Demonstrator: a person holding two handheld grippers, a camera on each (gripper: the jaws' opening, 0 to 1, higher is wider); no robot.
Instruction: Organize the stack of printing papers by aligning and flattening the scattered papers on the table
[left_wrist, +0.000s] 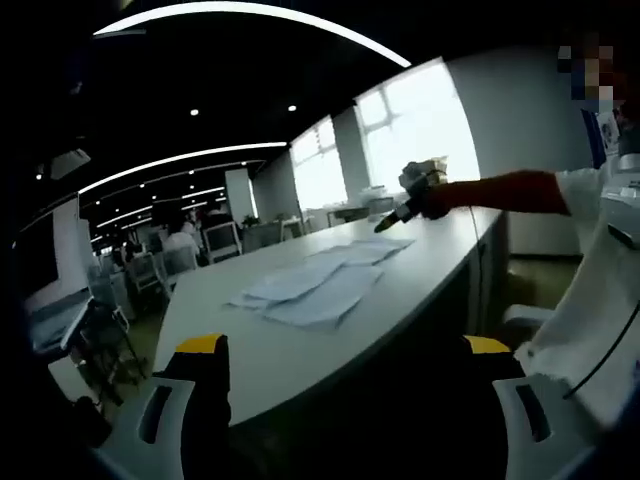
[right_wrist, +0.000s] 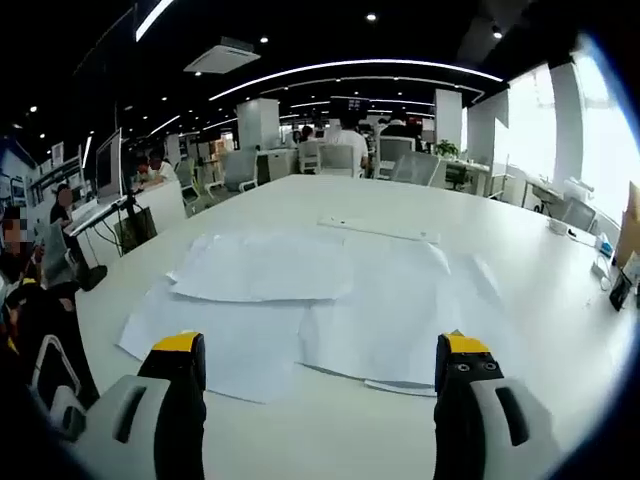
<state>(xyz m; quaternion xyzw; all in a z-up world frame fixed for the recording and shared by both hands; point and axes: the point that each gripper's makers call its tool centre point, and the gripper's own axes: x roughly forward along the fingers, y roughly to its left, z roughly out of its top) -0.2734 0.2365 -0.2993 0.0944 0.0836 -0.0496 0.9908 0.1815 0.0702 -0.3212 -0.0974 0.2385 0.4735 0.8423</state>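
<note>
While the papers (right_wrist: 320, 300) lie scattered on the table (right_wrist: 330, 440), both grippers, left (left_wrist: 345, 350) and right (right_wrist: 320, 362), hover wide apart, nothing aligned yet

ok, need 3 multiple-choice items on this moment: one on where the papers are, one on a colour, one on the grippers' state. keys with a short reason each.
1. Where do the scattered white printing papers lie?
A. Spread on the white table, overlapping
B. On the floor
C. In a tray

2. What colour are the tips of the right gripper?
A. Red
B. Yellow
C. Green

3. What state are the left gripper and right gripper in?
A. Both shut on a sheet
B. One open, one shut
C. Both open, holding nothing

Answers:
1: A, the right gripper view shows loose sheets overlapping at odd angles on the tabletop.
2: B, both its jaws end in yellow caps above black fingers.
3: C, in each view the jaws stand wide apart with nothing between them; the right gripper sits just in front of the papers.
</note>
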